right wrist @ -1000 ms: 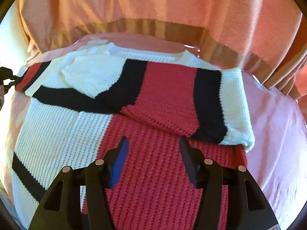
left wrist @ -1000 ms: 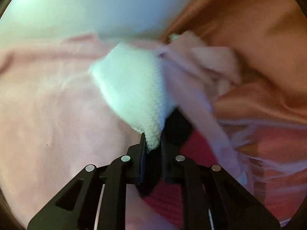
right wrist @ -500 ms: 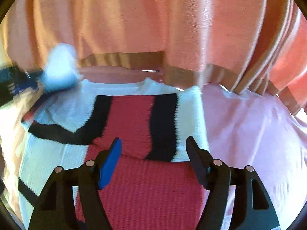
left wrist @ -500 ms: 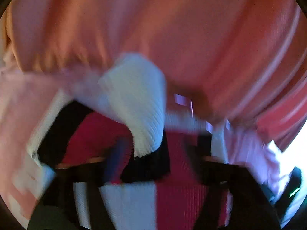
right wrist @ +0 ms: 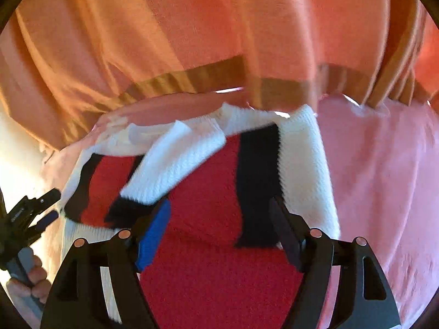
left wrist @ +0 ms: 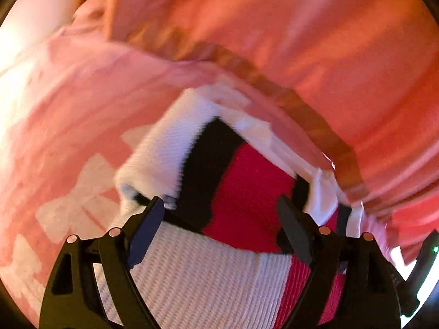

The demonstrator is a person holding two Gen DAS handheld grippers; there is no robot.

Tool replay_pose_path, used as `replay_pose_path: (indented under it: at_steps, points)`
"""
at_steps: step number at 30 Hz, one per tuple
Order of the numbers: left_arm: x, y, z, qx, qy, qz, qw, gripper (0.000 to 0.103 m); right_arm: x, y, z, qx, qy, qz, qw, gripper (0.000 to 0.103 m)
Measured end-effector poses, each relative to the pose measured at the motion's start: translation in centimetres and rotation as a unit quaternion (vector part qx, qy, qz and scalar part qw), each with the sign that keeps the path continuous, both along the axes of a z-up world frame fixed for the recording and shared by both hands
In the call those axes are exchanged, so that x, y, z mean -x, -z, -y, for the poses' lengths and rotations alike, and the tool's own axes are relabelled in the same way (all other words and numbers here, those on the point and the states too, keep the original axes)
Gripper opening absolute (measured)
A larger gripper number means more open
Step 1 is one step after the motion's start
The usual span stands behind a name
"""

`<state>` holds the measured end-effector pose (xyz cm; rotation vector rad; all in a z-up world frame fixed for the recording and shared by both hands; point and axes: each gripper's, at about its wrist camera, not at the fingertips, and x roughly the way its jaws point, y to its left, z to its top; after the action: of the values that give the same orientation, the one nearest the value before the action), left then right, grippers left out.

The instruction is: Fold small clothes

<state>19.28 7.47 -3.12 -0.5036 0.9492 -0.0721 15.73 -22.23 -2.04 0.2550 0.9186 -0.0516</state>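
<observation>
Sweater (right wrist: 208, 197), knitted in red, white and black, lies on the pink sheet (right wrist: 384, 181) below an orange curtain (right wrist: 192, 27), both sleeves folded across its chest. Right gripper (right wrist: 219, 230) hovers above the red body, jaws wide and opening, nothing between them. Left gripper (left wrist: 219, 227) likewise hovers above the sweater's white panel, empty, jaws opening.

Sweater (right wrist: 214, 192) lies flat on sheet (right wrist: 384, 192), both sleeves folded across its upper body. Curtain (right wrist: 219, 41) hangs behind, hem just past the collar. Right gripper (right wrist: 219, 235) above sweater's middle, left gripper (left wrist: 219, 224) above its left part; nothing between either's opening jaws. Bare sheet right of sweater.
</observation>
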Motion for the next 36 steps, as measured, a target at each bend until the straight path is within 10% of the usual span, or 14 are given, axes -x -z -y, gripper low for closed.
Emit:
replay_pose_path:
  at_steps: [9, 10, 11, 12, 18, 22, 25, 29, 34, 36]
  points:
    - [-2.0, 3.6, -1.9, 0.023, -0.014, -0.066, 0.9974, 0.081, -10.9, 3.8, -8.0, 0.071, -0.004, -0.076, 0.995, 0.067]
    - [-2.2, 3.7, -1.9, 0.020, -0.014, -0.067, 0.9975, 0.081, -10.9, 4.3, -8.0, 0.073, -0.005, -0.081, 0.994, 0.056]
    - [-2.2, 3.8, -2.2, 0.017, -0.014, -0.069, 0.9974, 0.080, -10.8, 4.6, -7.8, 0.066, -0.007, -0.080, 0.995, 0.014]
    - [-2.3, 4.0, -2.2, 0.014, -0.015, -0.071, 0.9973, 0.080, -10.4, 4.4, -7.2, 0.051, -0.005, -0.073, 0.996, 0.006]
    - [-2.4, 4.4, -2.0, 0.003, -0.010, -0.070, 0.9975, 0.080, -1.5, -0.4, 0.5, -0.041, 0.018, 0.005, 0.999, 0.009]
    - [-2.1, 4.5, -1.0, -0.023, -0.013, -0.064, 0.9976, 0.080, 1.9, 4.1, 3.8, -0.043, 0.011, -0.047, 0.998, 0.023]
    - [-1.7, 4.4, -0.9, -0.020, -0.019, -0.064, 0.9976, 0.081, 1.4, 6.2, 6.4, -0.137, 0.037, -0.060, 0.988, 0.024]
    - [-0.8, 4.0, -2.8, 0.056, -0.052, -0.061, 0.9952, 0.082, 0.3, 5.2, 6.5, -0.136, 0.054, -0.026, 0.989, 0.071]
    - [-1.2, 4.9, -4.9, 0.103, -0.074, -0.069, 0.9895, 0.079, -1.0, 6.9, 5.6, -0.123, 0.056, -0.047, 0.990, 0.071]
    - [-1.1, 5.0, -5.4, 0.113, -0.087, -0.061, 0.9879, 0.068, -1.4, 7.2, 4.6, -0.105, 0.049, -0.039, 0.993, 0.046]
